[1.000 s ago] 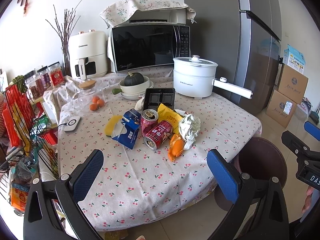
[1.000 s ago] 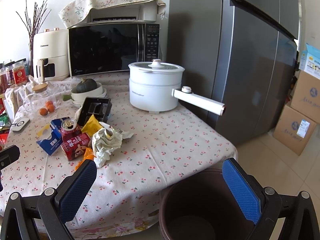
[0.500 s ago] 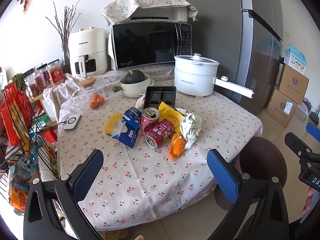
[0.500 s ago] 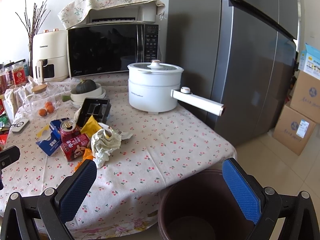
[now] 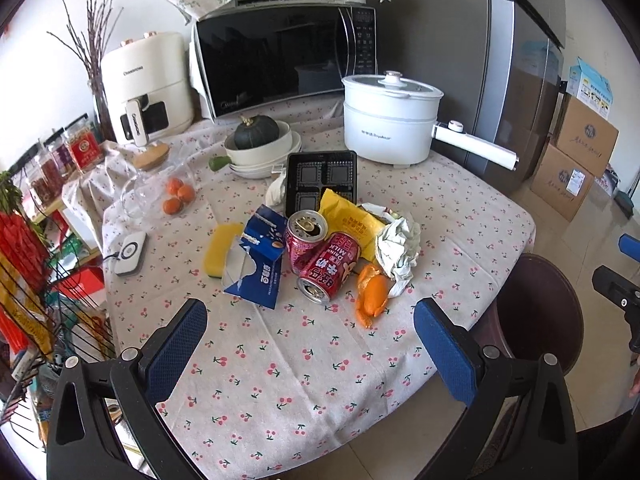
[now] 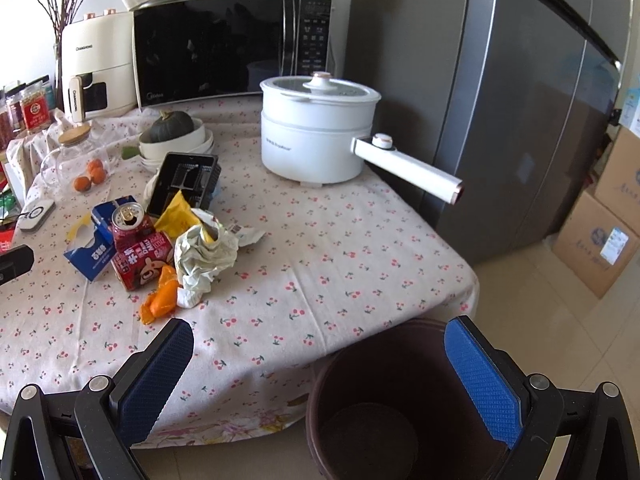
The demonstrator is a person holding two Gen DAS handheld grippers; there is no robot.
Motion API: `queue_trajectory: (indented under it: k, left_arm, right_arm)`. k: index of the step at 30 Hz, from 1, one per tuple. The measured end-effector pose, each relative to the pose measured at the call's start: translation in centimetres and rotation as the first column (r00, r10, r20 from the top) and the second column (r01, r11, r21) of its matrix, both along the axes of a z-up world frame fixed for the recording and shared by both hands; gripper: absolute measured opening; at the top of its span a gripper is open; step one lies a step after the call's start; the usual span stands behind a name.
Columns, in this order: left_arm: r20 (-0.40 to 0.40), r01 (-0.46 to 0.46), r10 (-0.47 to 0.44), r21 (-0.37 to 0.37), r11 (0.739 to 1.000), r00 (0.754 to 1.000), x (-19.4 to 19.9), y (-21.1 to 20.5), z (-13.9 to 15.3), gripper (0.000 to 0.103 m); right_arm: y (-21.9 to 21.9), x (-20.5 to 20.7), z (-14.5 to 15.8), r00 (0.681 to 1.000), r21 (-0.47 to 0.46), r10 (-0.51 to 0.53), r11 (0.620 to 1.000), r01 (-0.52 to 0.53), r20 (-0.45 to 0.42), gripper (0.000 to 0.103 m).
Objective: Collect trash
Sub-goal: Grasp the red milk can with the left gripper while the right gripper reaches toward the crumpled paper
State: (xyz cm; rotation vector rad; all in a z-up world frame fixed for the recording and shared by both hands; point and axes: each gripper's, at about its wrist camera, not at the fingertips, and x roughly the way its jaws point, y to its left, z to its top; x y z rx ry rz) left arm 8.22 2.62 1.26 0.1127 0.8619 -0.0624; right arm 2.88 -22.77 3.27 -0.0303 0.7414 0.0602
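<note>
Trash pile (image 5: 340,248) is being faced at twelve o'clock by the nearer left gripper (image 5: 310,344), fingers wide apart and empty, while the equally spread, empty right gripper (image 6: 320,376) is being held over the bin (image 6: 400,392), pile at ten o'clock.

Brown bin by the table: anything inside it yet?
The brown bin looks empty: only its dark round bottom shows, with no trash in it. The near wall is hidden below the right gripper, whose jaws are open.
</note>
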Motion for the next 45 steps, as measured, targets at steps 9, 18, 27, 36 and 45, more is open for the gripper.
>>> queue_trajectory:
  k: [9, 18, 27, 36, 45]
  left_arm:
    - [-0.110, 0.098, -0.110, -0.110, 0.989, 0.988, 6.4, 0.7, -6.0, 0.098]
    - [-0.177, 0.181, -0.192, -0.076, 0.980, 0.965, 12.3, -1.6, -10.4, 0.080]
    - [-0.242, 0.160, -0.173, -0.075, 0.984, 0.955, 15.0, -1.7, -13.0, 0.064]
    - [-0.254, 0.147, -0.186, -0.164, 0.975, 0.949, 13.0, -0.4, -11.4, 0.056]
    - [-0.239, 0.086, -0.138, -0.216, 0.973, 0.961, 8.3, 4.9, -9.0, 0.055]
  right_arm:
    - [-1.1, 4.4, -3.2, 0.994, 0.047, -0.007, 0.999, 0.013, -0.111, 0.103]
    - [-1.6, 7.6, -5.7, 0.973, 0.065, -0.005, 0.998, 0.020, -0.232, 0.103]
    - [-1.9, 9.0, -6.9, 0.964, 0.044, -0.023, 0.998, 0.036, -0.263, 0.103]
    - [-2.0, 10.0, -7.9, 0.957, 0.040, -0.055, 0.997, 0.069, -0.286, 0.103]
    - [1.3, 12.0, -8.8, 0.952, 0.066, -0.030, 0.996, 0.052, -0.305, 0.103]
